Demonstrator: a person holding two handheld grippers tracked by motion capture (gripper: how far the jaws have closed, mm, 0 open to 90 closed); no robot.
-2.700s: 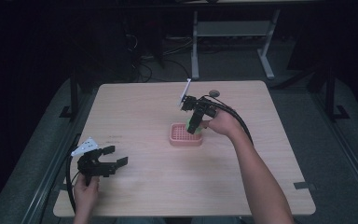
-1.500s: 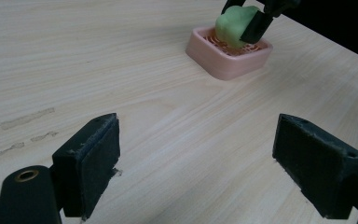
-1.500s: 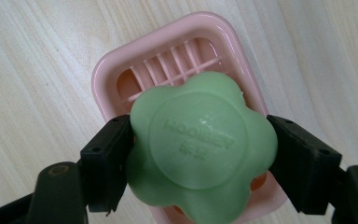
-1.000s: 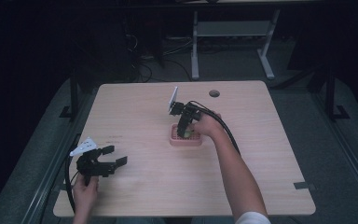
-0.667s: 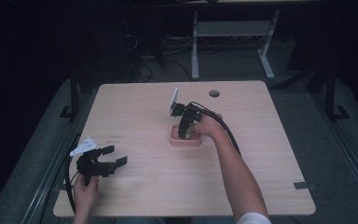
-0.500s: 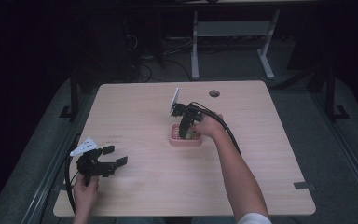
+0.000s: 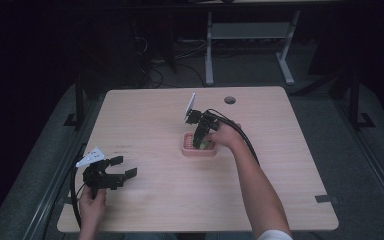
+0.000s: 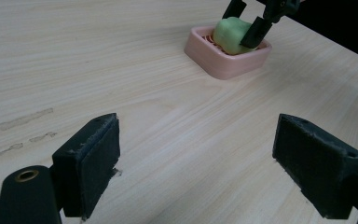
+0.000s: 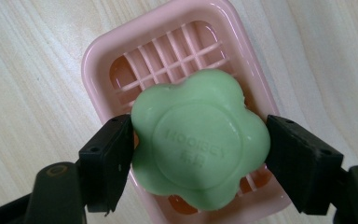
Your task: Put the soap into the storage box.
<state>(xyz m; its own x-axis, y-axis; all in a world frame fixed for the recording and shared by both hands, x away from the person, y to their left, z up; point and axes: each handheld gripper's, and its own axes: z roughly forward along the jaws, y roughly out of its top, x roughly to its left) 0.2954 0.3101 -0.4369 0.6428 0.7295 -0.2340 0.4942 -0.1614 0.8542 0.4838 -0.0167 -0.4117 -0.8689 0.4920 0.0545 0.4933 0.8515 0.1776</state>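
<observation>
- Right gripper view: the right gripper (image 9: 198, 163) has its fingers (image 9: 107, 161) clamped on a green soap (image 9: 200, 140), held over the pink soap dish (image 9: 103, 56) near the middle of the bench (image 7: 280, 165).
- The soap looks smooth and waxy, flower-shaped with rounded lobes; a loose or off-centre pinch could let it slip or tip the light dish.
- The dish is glossy plastic with a slatted grid floor.
- The left gripper (image 7: 111, 175) rests near the bench edge, fingers apart, holding nothing.
</observation>
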